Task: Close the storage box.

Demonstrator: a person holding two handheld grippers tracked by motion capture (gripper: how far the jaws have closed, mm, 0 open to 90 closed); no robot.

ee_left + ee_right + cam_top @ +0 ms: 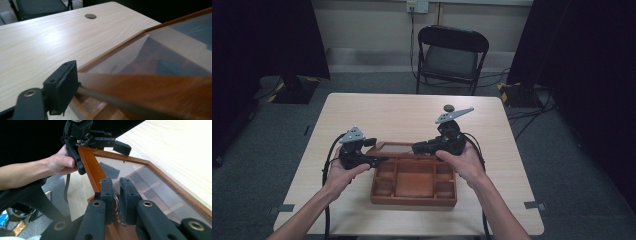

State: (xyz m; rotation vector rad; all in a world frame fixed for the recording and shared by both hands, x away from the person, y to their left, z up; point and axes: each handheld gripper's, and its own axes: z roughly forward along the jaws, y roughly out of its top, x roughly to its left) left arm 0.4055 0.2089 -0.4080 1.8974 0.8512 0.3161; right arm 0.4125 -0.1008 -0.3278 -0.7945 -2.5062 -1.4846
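Note:
A brown wooden box (pixel 412 192) with several open compartments sits near the table's front edge. Its glass lid (pixel 396 148) in a wooden frame (pixel 91 167) is raised along the box's far side. My left gripper (pixel 379 160) comes in from the left and is shut on the corner of the lid's frame; one of its fingers (pixel 62 83) presses the frame's edge (pixel 150 87). In the right gripper view the left gripper (pixel 97 155) straddles that corner. My right gripper (pixel 117 192) is shut on the frame's opposite side, and it reaches the lid from the right (pixel 418 147).
The light wooden table (pixel 412 110) has a round cable hole (pixel 449 107) near its far edge. A black folding chair (pixel 451 55) stands behind the table. Dark curtains hang at both sides, and cables run across the grey floor.

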